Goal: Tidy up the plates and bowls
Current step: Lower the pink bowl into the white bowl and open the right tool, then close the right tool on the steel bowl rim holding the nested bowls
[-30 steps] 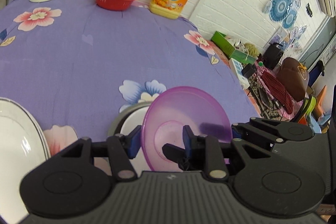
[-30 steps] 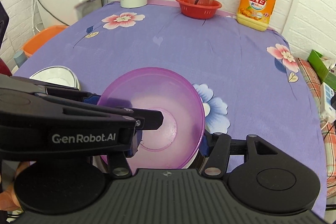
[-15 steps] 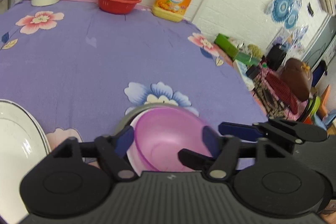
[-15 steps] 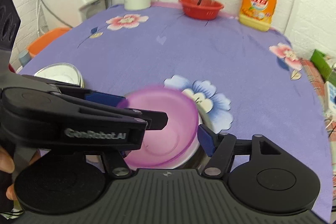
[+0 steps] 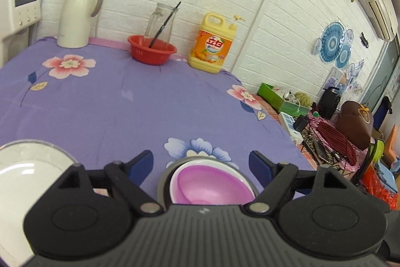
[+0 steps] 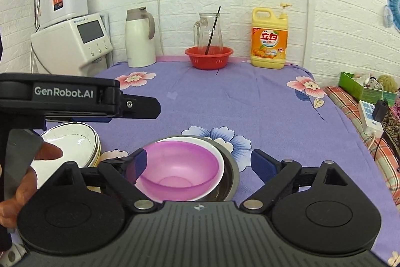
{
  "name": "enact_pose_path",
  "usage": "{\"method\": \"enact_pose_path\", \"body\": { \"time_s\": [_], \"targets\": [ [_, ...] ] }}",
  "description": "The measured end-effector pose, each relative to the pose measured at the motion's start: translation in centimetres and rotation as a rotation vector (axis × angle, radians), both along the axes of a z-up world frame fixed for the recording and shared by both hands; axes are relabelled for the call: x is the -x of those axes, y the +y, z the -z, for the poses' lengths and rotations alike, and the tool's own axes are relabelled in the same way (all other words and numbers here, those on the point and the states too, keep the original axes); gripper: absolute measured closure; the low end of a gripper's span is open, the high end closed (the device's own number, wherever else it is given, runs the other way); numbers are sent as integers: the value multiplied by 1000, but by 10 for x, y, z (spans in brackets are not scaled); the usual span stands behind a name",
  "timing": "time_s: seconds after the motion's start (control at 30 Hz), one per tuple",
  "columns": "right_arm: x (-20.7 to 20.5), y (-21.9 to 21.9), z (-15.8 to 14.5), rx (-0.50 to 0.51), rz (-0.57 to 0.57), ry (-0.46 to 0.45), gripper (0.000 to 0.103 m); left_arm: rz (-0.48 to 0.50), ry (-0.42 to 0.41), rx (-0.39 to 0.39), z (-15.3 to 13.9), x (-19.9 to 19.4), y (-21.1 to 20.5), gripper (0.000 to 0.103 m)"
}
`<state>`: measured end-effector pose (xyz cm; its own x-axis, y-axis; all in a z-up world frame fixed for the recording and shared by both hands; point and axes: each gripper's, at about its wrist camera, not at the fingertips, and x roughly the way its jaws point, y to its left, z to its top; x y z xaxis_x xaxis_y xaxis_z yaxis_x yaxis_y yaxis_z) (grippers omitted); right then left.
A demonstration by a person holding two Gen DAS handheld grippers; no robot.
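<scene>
A purple plastic bowl [image 6: 178, 170] sits nested in a white bowl [image 6: 215, 149], which sits in a steel bowl [image 6: 231, 173] on the purple flowered tablecloth. The same stack shows in the left wrist view [image 5: 212, 185]. My right gripper [image 6: 198, 162] is open above the stack, its fingers on either side of it, holding nothing. My left gripper [image 5: 201, 163] is open and empty, raised above the stack; it also shows in the right wrist view [image 6: 140, 105]. A stack of white plates [image 6: 72, 144] lies to the left, also in the left wrist view [image 5: 27, 174].
At the table's back stand a white thermos jug [image 6: 140, 38], a red basin [image 6: 208, 56] with a glass pitcher [image 6: 207, 29] behind it, and a yellow detergent bottle [image 6: 270, 38]. A white appliance [image 6: 72, 41] stands at back left. Clutter lies past the table's right edge [image 5: 332, 126].
The purple bowl, held tilted a second ago, now rests level in the white bowl. Both grippers have opened, let go of it and lifted away.
</scene>
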<state>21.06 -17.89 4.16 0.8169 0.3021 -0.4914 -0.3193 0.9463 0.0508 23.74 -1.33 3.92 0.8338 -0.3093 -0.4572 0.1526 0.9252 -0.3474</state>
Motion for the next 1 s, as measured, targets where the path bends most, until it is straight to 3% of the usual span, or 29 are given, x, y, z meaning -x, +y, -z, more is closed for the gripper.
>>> {"method": "enact_pose_path", "body": {
  "time_s": [0.33, 0.63, 1.0],
  "targets": [
    [-6, -8, 24, -53, 122, 53, 0, -60, 31, 9, 19, 0, 9, 22],
    [-14, -8, 20, -70, 219, 27, 0, -113, 33, -8, 22, -13, 12, 21],
    [-27, -7, 22, -146, 201, 38, 0, -157, 21, -73, 17, -22, 14, 21]
  ]
}}
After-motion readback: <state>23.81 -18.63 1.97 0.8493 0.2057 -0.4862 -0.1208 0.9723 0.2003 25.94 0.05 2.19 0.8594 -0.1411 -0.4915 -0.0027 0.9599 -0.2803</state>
